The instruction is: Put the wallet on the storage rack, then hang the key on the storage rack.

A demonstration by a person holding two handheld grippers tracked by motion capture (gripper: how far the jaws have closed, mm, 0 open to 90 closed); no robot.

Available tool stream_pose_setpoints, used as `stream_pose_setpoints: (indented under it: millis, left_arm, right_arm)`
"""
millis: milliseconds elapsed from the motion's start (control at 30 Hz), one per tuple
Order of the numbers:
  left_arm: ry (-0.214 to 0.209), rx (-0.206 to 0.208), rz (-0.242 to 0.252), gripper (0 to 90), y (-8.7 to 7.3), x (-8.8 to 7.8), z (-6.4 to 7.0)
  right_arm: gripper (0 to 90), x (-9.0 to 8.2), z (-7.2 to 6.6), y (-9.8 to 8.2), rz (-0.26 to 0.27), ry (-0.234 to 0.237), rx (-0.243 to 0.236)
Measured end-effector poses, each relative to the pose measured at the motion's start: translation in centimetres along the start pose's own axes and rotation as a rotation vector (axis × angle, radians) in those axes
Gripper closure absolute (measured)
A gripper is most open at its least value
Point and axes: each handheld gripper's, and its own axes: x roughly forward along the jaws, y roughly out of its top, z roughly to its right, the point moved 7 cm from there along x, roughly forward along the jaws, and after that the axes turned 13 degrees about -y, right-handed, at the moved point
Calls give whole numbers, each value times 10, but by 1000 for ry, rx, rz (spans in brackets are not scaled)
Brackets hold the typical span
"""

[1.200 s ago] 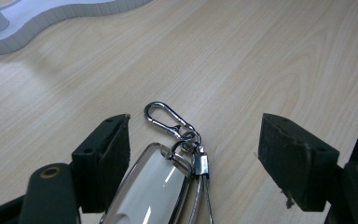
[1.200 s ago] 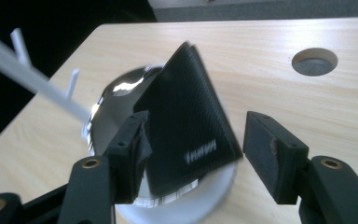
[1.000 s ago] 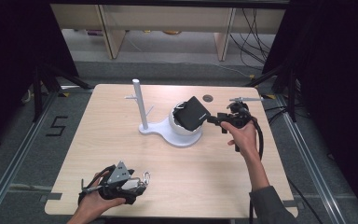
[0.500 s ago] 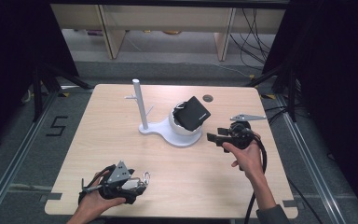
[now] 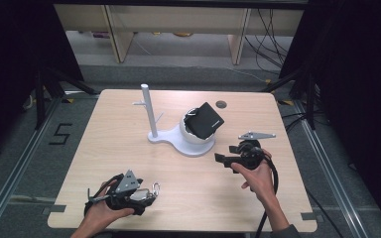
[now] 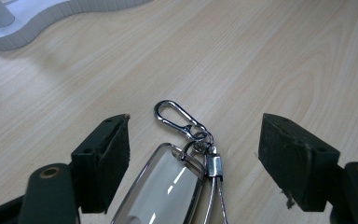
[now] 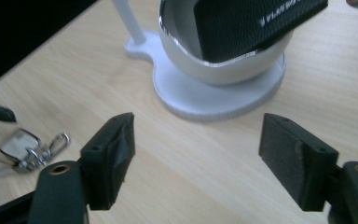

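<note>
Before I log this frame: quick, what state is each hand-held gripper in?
Left hand-held gripper: open, jaws either side of the keyring, not gripping.
Right hand-held gripper: open, holding nothing.

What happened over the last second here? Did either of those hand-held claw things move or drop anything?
The right gripper let go of the black wallet, leaving it propped in the white bowl on the stand, and pulled back toward the person's side of the table; its jaws are open and empty. The left gripper stayed put at the near edge, jaws open around the keychain. The stand did not move.
</note>
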Motion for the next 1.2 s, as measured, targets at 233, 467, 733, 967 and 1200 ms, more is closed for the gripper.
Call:
stream_pose_setpoints:
  millis: [233, 467, 733, 967, 1200]
  left_arm:
    - [-2, -1, 0, 246, 2, 1, -3]
    - [-1, -19, 8, 246, 1, 1, -6]
    - [3, -9, 2, 246, -1, 0, -4]
    - [4, -11, 8, 245, -1, 1, -1]
    - [7, 21, -55, 273, -1, 6, 0]
  right_arm:
    - [258, -4, -11, -21, -12, -26, -59]
    - [264, -8, -21, -49, -57, -10, -79]
    - [264, -7, -27, -75, -107, -16, -124]
    - [265, -13, -33, -88, -111, -19, -158]
    - [266, -13, -35, -96, -106, -9, -154]
